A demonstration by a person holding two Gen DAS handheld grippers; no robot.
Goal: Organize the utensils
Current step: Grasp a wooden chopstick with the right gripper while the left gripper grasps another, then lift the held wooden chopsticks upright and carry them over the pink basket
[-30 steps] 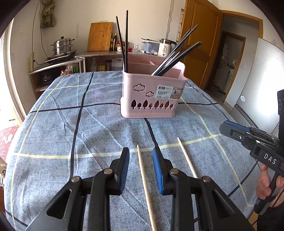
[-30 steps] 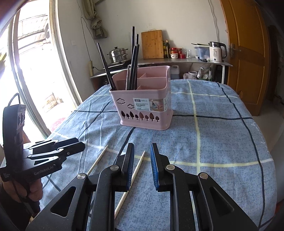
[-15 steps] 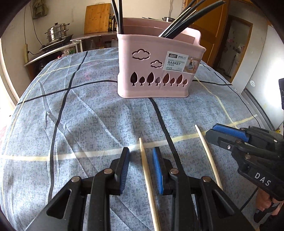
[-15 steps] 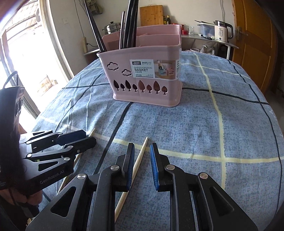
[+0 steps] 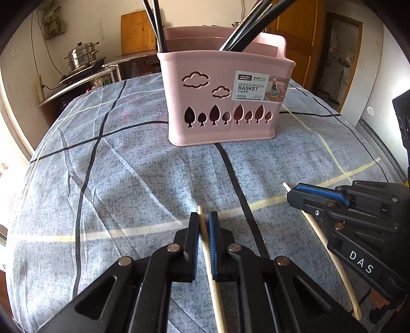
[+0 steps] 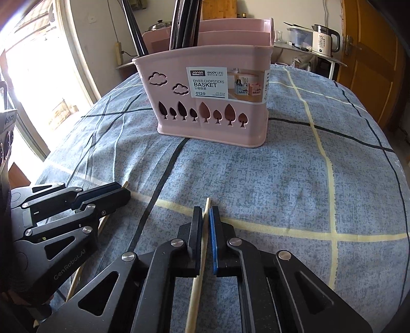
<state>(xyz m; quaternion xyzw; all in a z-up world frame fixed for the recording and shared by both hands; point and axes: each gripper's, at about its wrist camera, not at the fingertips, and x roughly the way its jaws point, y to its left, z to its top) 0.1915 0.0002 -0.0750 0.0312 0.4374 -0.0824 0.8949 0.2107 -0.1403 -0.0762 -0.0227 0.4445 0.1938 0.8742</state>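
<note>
Across the blue checked tablecloth [image 5: 133,184] wide bare cloth lies on both flanks. Left tool [image 5: 203,230] angles down, pads pressed on a pale wooden chopstick [image 5: 214,287] lying flat, long axis running toward the pink plastic chopstick basket [image 5: 223,102] ahead. Just right, the right tool [image 6: 205,225] tilts down likewise, pinching a second light wooden chopstick [image 6: 196,289], tip aimed at the basket, where black chopsticks [image 6: 183,23] lean.

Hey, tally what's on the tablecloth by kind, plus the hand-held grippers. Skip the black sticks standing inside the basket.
wooden chopsticks: 2
pink basket: 1
hand-held grippers, left and right: 2
Total: 5
</note>
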